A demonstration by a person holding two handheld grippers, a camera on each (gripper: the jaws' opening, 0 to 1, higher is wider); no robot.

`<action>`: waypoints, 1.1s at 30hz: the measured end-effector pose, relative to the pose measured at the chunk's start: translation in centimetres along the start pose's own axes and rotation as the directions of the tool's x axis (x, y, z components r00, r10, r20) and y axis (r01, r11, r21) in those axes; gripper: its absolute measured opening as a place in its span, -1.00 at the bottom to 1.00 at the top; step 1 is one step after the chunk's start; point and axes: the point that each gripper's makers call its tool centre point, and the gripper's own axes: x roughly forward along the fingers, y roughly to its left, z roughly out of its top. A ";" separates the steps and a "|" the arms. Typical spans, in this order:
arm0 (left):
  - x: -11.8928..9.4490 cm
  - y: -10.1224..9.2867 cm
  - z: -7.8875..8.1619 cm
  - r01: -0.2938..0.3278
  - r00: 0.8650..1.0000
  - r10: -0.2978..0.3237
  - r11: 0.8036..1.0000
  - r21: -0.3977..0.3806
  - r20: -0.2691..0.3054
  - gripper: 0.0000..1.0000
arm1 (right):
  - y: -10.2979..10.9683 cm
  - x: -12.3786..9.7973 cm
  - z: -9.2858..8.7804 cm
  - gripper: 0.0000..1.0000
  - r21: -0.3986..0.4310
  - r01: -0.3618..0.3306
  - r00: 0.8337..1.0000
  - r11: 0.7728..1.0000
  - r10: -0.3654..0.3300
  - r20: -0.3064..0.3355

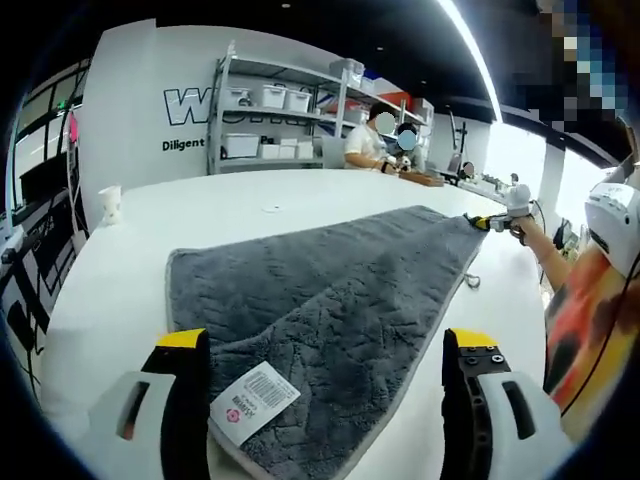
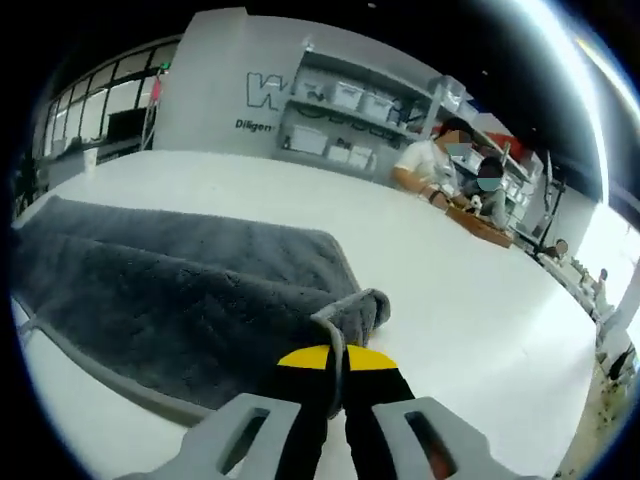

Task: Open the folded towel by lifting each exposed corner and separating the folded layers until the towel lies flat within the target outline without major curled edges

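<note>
Towel (image 1: 330,300), grey and plush, lies spread across the white counter (image 1: 120,290), and we take it as our landmark. In the left gripper view our left tongs (image 1: 325,365) stand wide apart, one jaw on either side of the towel's near corner, gripping nothing. A white label (image 1: 253,400) with a barcode and a pink mark sits on that near corner, between the jaws. At the towel's far corner we see our right tongs (image 1: 480,222) holding the edge, a hand (image 1: 522,228) behind them. A small white cup (image 1: 110,205) stands on the counter well beyond the towel's side edge.

In the right gripper view our right tongs (image 2: 338,372) are closed tight on the towel's (image 2: 170,290) grey-trimmed corner, which curls up and folds over itself just ahead of the yellow tips. From there the cloth runs away across the counter (image 2: 450,300) in a long ridge with one layer lying over another. Beyond the towel we see shelves (image 2: 350,120) with white bins against a wall, and people (image 2: 440,165) seated at the counter's far side.
</note>
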 end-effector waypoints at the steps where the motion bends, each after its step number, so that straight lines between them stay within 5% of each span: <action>1: 0.1 -0.1 0.0 0.002 1.000 -0.002 1.000 0.002 -0.003 0.90 | -0.1 -0.2 -0.3 -1.00 0.005 0.002 1.000 1.000 -0.002 -0.004; 19: 0.2 -0.4 -0.3 0.007 1.000 -0.006 1.000 0.014 -0.024 0.86 | -2.2 -1.5 -3.7 -0.94 0.051 0.050 0.996 0.997 -0.046 -0.077; 29: 0.3 -0.4 -0.1 0.011 1.000 -0.011 1.000 0.011 -0.017 0.86 | -6.6 -2.7 -4.8 0.18 0.053 0.242 0.963 0.969 -0.233 -0.138; 33: 0.2 -0.3 0.0 0.008 1.000 -0.008 1.000 0.008 -0.011 0.86 | -7.1 -3.3 -5.3 0.10 0.084 0.239 0.963 0.967 -0.226 -0.147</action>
